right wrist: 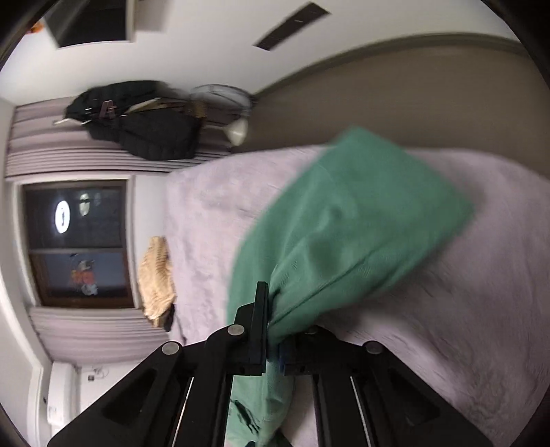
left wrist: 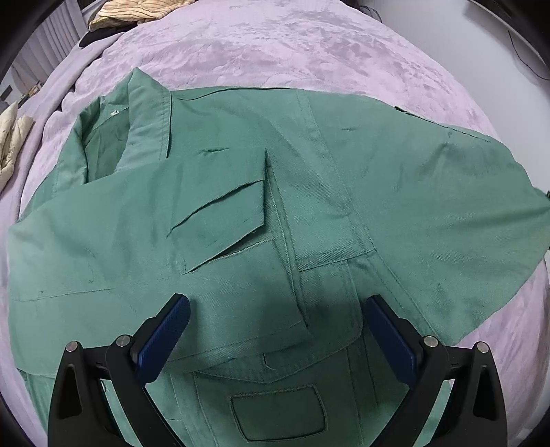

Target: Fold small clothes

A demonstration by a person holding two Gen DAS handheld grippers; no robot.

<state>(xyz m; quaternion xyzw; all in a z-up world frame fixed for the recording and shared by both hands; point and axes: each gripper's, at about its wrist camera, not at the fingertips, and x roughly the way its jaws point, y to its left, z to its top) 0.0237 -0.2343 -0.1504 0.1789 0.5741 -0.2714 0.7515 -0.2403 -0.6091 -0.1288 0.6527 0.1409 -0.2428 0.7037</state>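
A green collared shirt [left wrist: 275, 213] lies spread on a lilac bedspread [left wrist: 275, 44], collar at the upper left, a chest pocket flap near the middle. My left gripper [left wrist: 275, 330] hovers close above its lower part, jaws wide open, blue pads [left wrist: 165, 340] apart with only cloth below them. In the right wrist view, my right gripper [right wrist: 273, 316] is shut on a bunched edge of the green shirt [right wrist: 350, 220], which rises lifted and blurred over the bedspread [right wrist: 447, 326]. The view is rolled sideways.
A beige striped cloth [right wrist: 156, 278] lies at the bed's edge; it shows as the beige cloth [left wrist: 137, 13] at the top left of the left wrist view. Dark coats [right wrist: 144, 127] hang by curtains. A dark window [right wrist: 75, 240] and brown headboard [right wrist: 412, 103] border the bed.
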